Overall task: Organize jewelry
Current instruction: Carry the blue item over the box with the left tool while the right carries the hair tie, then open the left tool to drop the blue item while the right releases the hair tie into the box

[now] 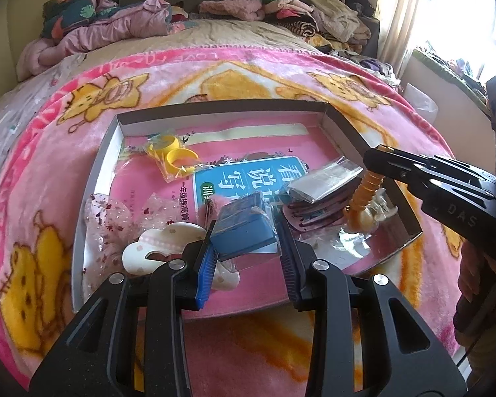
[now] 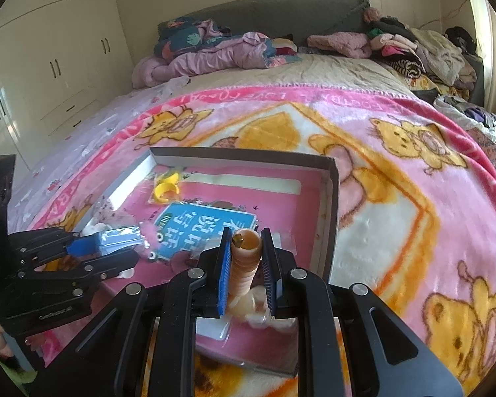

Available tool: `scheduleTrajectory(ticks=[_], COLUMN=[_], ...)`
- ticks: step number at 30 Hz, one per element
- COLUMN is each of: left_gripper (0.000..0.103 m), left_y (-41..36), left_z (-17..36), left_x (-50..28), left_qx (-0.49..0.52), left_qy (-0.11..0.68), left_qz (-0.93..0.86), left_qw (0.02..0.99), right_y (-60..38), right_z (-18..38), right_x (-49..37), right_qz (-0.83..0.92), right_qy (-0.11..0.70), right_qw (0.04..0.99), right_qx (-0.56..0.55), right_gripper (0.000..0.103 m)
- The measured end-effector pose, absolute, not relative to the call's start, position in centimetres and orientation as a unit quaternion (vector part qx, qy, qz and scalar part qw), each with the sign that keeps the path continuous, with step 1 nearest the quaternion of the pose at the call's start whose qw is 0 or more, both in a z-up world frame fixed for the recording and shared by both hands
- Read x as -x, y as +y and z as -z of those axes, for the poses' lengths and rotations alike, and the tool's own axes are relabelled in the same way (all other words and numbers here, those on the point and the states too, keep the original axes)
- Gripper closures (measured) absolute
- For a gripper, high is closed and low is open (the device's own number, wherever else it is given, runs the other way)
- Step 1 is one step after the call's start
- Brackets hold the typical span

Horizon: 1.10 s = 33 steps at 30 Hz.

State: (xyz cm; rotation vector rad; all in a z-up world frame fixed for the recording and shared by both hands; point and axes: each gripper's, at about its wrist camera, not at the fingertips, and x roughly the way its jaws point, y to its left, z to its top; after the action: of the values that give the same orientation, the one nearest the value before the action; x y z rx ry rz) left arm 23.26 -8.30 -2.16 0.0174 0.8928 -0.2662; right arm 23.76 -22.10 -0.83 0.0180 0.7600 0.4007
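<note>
A shallow cardboard tray [image 1: 347, 125] lies on the pink blanket and holds a pink book and several small packets. My left gripper [image 1: 246, 231] is shut on a blue packet [image 1: 244, 228] in clear wrap, held above the tray's near left; it also shows in the right wrist view [image 2: 115, 240]. My right gripper [image 2: 246, 258] is shut on an orange ribbed hair clip [image 2: 244, 264] with a pale bow at its base, above the tray's right side; the clip also shows in the left wrist view [image 1: 365, 195]. A packet of yellow rings [image 1: 177, 158] lies at the tray's far left.
In the tray lie a white cloud-shaped clip [image 1: 162, 248], a pink speckled bow [image 1: 112, 221], a silver packet [image 1: 324, 180] and dark hair combs [image 1: 314, 215]. Piled clothes [image 2: 413, 49] and a quilt [image 2: 208, 56] lie at the bed's head. White wardrobes [image 2: 49, 66] stand at left.
</note>
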Motion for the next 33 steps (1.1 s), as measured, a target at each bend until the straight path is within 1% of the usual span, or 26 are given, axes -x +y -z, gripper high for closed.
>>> scheduleTrajectory(ticks=[7, 14, 15, 19, 20, 23, 25, 26, 27, 28, 31, 33], left_gripper=[0.076, 0.074, 0.072, 0.07, 0.068, 0.061, 0.06, 0.056, 0.051, 0.05, 0.041, 0.037], left_y=[-8.3, -8.6, -8.6, -8.8, -8.8, -8.8, -8.7, -8.6, -8.5, -8.4, -7.8, -7.3], left_z=[2.8, 3.0, 3.0, 3.0, 2.9, 2.7, 2.2, 2.0, 1.7, 1.5, 1.0, 0.8], left_x=[-23.7, -24.0, -24.1, -23.9, -23.8, -23.5, -23.1, -22.8, -22.5, -22.1, -20.9, -20.2], left_qx=[-0.006, -0.004, -0.005, -0.007, -0.007, -0.008, -0.008, -0.007, -0.007, -0.007, -0.004, 0.003], left_qy=[0.434, 0.434, 0.435, 0.434, 0.433, 0.429, 0.425, 0.423, 0.42, 0.417, 0.414, 0.415], left_qz=[0.131, 0.137, 0.137, 0.138, 0.138, 0.135, 0.135, 0.134, 0.133, 0.13, 0.119, 0.112], left_qw=[0.891, 0.89, 0.89, 0.89, 0.891, 0.893, 0.895, 0.896, 0.898, 0.899, 0.902, 0.903], right_y=[-21.8, -22.2, -22.4, -22.9, -23.1, -23.4, -23.7, -23.7, -23.9, -24.0, -24.2, -24.1], right_z=[2.4, 3.0, 3.0, 2.7, 2.6, 2.2, 1.7, 1.5, 1.2, 1.1, 0.5, 0.2], right_x=[-25.6, -25.8, -25.7, -24.9, -24.7, -23.7, -22.8, -22.4, -21.8, -21.4, -19.6, -18.5], right_qz=[-0.187, -0.182, -0.18, -0.174, -0.173, -0.169, -0.167, -0.165, -0.163, -0.161, -0.159, -0.158], right_qy=[0.384, 0.392, 0.392, 0.391, 0.39, 0.385, 0.381, 0.379, 0.375, 0.373, 0.364, 0.36], right_qw=[0.904, 0.902, 0.902, 0.904, 0.904, 0.907, 0.909, 0.91, 0.912, 0.914, 0.918, 0.919], right_qx=[-0.01, -0.018, -0.021, -0.025, -0.026, -0.025, -0.023, -0.023, -0.022, -0.022, -0.023, -0.02], right_gripper=[0.086, 0.083, 0.081, 0.072, 0.071, 0.064, 0.057, 0.055, 0.05, 0.043, 0.032, 0.03])
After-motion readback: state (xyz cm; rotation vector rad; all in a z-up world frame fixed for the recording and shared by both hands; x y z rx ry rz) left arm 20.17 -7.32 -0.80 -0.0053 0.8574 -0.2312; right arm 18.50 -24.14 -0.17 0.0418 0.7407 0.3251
